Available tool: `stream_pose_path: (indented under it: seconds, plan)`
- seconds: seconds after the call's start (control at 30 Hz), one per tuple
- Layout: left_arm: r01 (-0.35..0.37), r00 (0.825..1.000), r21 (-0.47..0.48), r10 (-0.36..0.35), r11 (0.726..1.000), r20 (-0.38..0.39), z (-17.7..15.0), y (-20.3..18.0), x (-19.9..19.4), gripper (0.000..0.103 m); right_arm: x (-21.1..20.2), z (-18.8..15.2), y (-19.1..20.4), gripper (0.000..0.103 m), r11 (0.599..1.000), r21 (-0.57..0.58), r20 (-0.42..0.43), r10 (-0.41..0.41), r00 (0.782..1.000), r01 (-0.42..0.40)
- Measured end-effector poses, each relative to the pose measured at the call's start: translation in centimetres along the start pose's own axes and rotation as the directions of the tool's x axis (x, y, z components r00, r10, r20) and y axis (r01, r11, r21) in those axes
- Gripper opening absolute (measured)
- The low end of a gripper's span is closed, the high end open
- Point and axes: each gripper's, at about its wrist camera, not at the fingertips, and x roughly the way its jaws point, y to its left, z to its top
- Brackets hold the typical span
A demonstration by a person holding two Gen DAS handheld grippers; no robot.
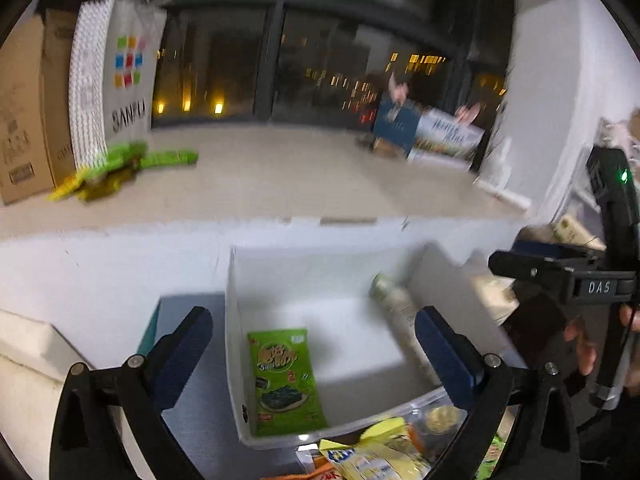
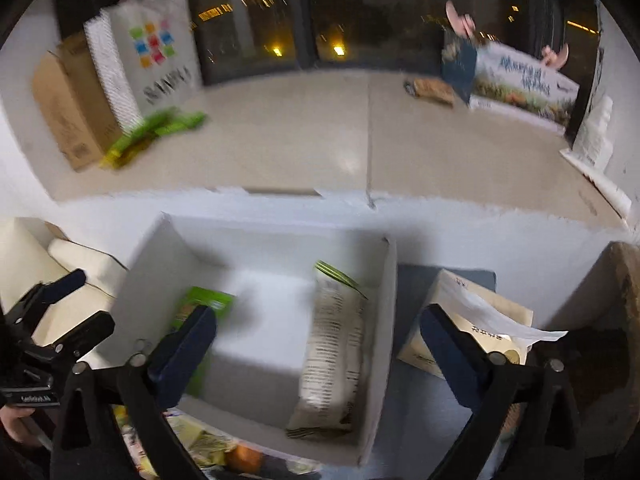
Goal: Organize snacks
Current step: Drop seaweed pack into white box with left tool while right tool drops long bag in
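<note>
Holding both hand-held grippers, left (image 1: 314, 354) and right (image 2: 318, 354), spread wide, empty, over white box (image 1: 234, 344). Seaweed pack (image 1: 284, 380), cream packet (image 2: 332, 352) lying inside. Risking clipping box wall, tipping it.

A dark window (image 1: 280, 52) shows city lights outside. Below it runs a pale ledge (image 1: 280, 176) carrying a cardboard box (image 1: 24, 120), a white shopping bag (image 1: 128, 68) and printed boxes (image 1: 444, 132). The walls (image 1: 544, 80) are white.
</note>
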Motion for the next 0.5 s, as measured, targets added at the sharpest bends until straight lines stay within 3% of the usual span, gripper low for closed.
stream_pose_path:
  seconds: [0.13,0.2,0.27,0.33,0.5]
  plan:
    - [0.035,0.992,0.040,-0.040,0.999,0.117,-1.7,-1.1,-6.1,0.103,-4.8,-2.1,0.9,0.103,0.992,-0.013,0.135,0.125,0.983,-0.124]
    - [0.046,0.990,0.051,-0.052,0.998,0.127,-3.4,-1.7,-9.1,0.103,-7.4,-4.2,1.0,0.103,0.981,-0.023,0.216,0.194,0.957,-0.193]
    - [0.052,0.992,0.040,-0.056,0.998,0.114,-5.0,-2.0,-11.2,0.103,-9.3,-6.2,1.2,0.103,0.972,-0.043,0.239,0.235,0.942,-0.232]
    - [0.073,0.991,0.025,-0.075,0.997,0.113,-6.7,-2.2,-13.3,0.103,-10.9,-8.5,1.3,0.103,0.972,-0.053,0.237,0.236,0.942,-0.230]
    - [0.092,0.987,0.009,-0.093,0.996,0.132,-11.6,-3.2,-17.8,0.103,-15.0,-15.4,1.2,0.103,0.980,-0.034,0.341,0.195,0.920,-0.195]
